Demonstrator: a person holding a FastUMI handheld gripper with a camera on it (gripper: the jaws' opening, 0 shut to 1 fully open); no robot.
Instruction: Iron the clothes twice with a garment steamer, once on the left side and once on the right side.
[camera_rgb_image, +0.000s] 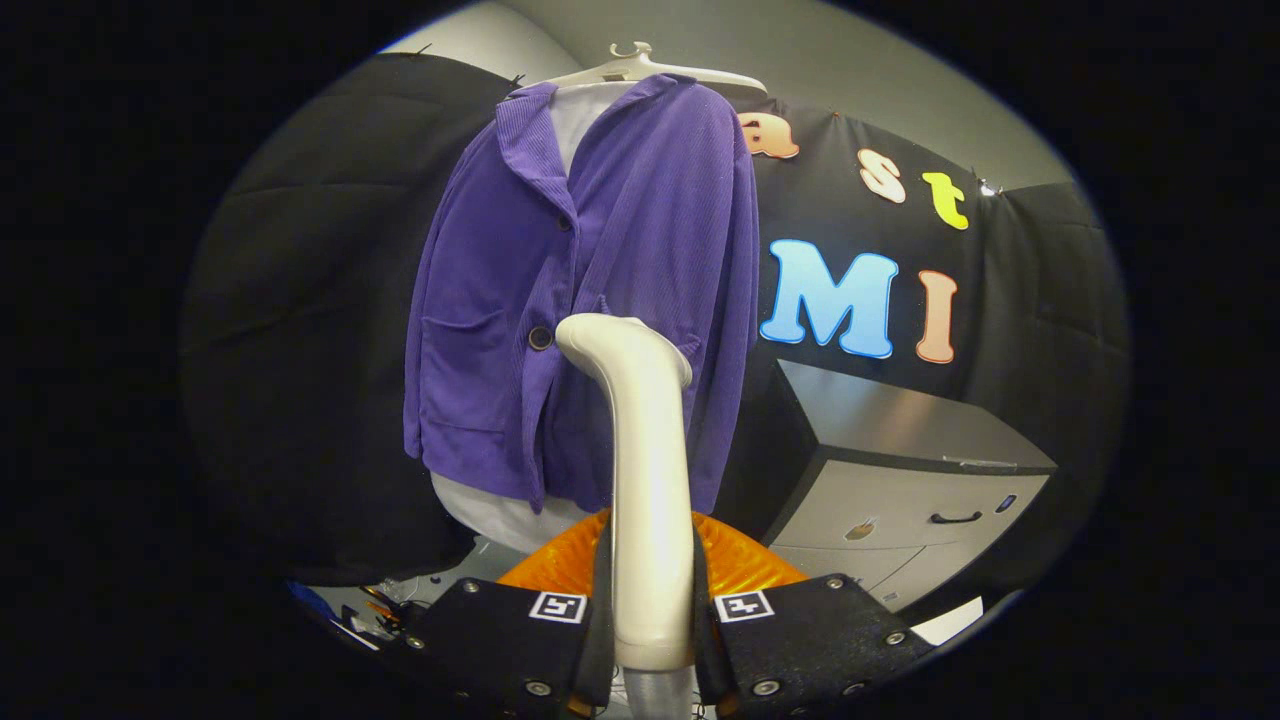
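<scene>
A purple corduroy jacket (590, 290) hangs on a white hanger (645, 68) over a white undershirt, straight ahead of the fingers. My gripper (650, 610) is shut on the handle of a cream garment steamer (645, 470), which rises upright between the two black fingers (510, 630). The steamer's bent head (605, 340) is at the jacket's lower front, near the lower button and the right-hand panel. Whether the head touches the cloth I cannot tell.
A grey drawer cabinet (900, 480) stands to the right of the jacket. An orange ribbed object (740, 560) lies just beyond the fingers, under the jacket. Cables and small items lie low at the left.
</scene>
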